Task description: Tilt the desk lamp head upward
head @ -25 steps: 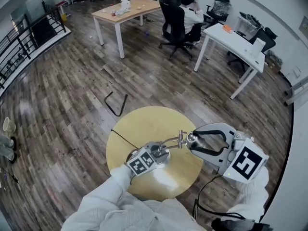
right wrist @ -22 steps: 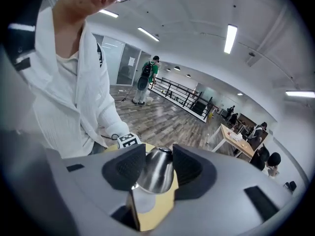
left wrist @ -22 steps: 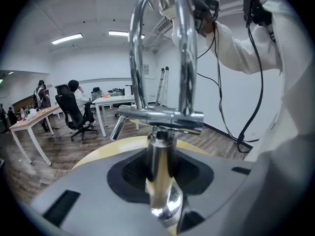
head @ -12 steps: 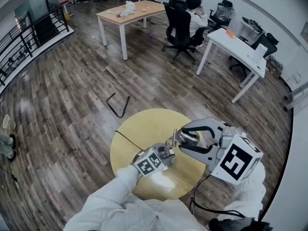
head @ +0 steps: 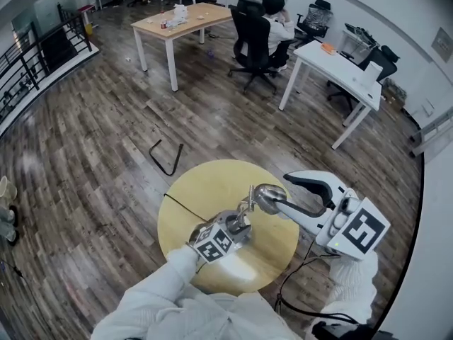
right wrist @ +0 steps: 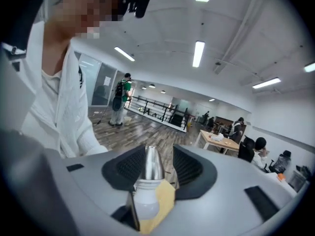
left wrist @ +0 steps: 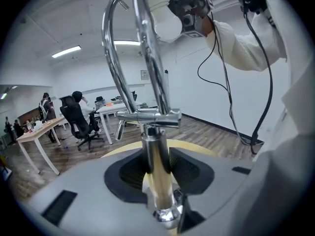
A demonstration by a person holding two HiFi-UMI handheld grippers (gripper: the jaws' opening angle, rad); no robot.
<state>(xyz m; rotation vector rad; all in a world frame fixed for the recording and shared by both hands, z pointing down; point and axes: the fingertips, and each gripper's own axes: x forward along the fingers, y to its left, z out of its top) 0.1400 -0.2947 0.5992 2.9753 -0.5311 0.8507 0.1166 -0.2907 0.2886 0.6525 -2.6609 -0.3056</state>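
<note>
Chrome desk lamp [head: 266,197] on round yellow table [head: 205,184], wood-plank floor [head: 99,133], white desk [head: 341,57]

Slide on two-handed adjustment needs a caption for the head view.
Left gripper clamps the desk lamp's post on a round yellow table; right gripper holds the lamp head.

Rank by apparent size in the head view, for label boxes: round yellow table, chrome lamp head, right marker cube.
1. round yellow table
2. right marker cube (nearer the camera, so unsure)
3. chrome lamp head
</note>
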